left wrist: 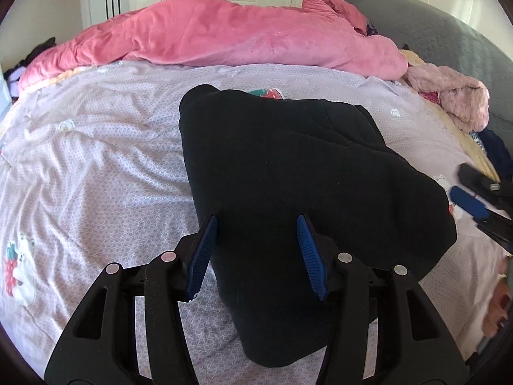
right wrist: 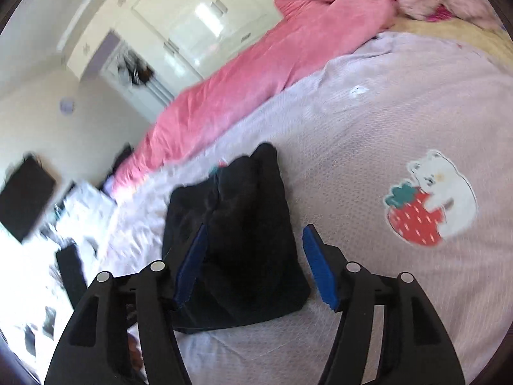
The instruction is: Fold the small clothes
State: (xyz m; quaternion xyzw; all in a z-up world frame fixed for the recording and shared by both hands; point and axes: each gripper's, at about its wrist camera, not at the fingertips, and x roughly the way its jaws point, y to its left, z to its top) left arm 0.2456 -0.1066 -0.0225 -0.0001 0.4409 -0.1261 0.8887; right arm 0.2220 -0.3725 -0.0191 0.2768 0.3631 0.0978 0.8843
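Black soft fleece garment (left wrist: 288,166), folded into a thick rough rectangle, a few creases across the top, one seam running up its middle in the right wrist view. It lies flat on my lilac patterned bedsheet (left wrist: 96,147), mid-bed, in front of the rumpled pink plush blanket (left wrist: 224,35). A strawberry-and-white-bear print (right wrist: 429,199) sits on the sheet to the garment's right, apart from it.

My left tongs (left wrist: 256,221) angle down over the near part of the garment, blue ribbed pads (left wrist: 205,243) apart, released, gripping nothing. Right tongs (right wrist: 255,231) also tilt down, view rolled, pads spread wider, released too. Garment's near end shows between both pairs of pads, but the pads don't pinch it. In the left view the right tongs appear at the right edge, just beside the garment's right side.
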